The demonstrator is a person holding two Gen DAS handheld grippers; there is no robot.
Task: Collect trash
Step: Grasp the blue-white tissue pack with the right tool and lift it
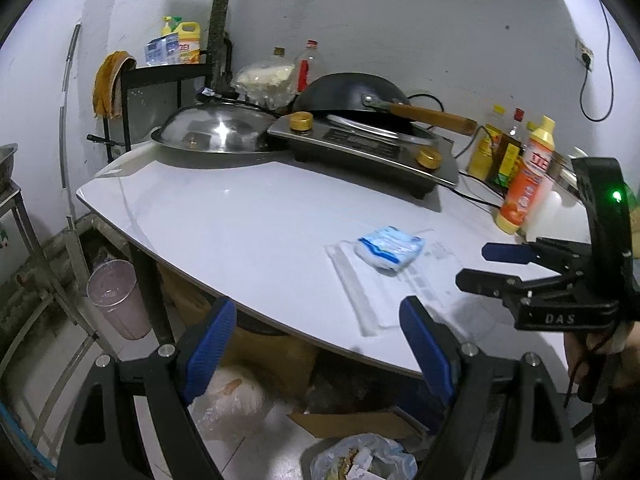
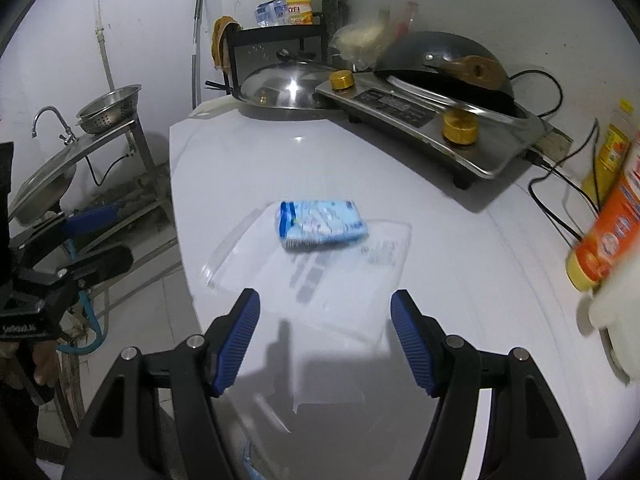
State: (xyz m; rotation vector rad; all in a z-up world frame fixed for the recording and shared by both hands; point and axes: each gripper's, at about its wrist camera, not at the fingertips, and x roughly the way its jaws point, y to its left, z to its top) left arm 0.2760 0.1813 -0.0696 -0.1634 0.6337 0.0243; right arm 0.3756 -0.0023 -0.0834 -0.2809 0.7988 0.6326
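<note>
Dim cool indoor light from overhead, glare spots on the white bench [image 2: 460, 280] and steel lid [image 1: 216, 128], soft jaw shadows on the bench, heavy fisheye bending with dark vignette corners, right wrist view motion-blurred at the orange bottle [image 2: 612, 232], left view sharper

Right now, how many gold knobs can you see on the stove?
2. One gold knob sits at the stove's far left corner beside the steel lid; the other gold knob sits at its near front corner, nearer the bottles. None seems hidden.
</note>
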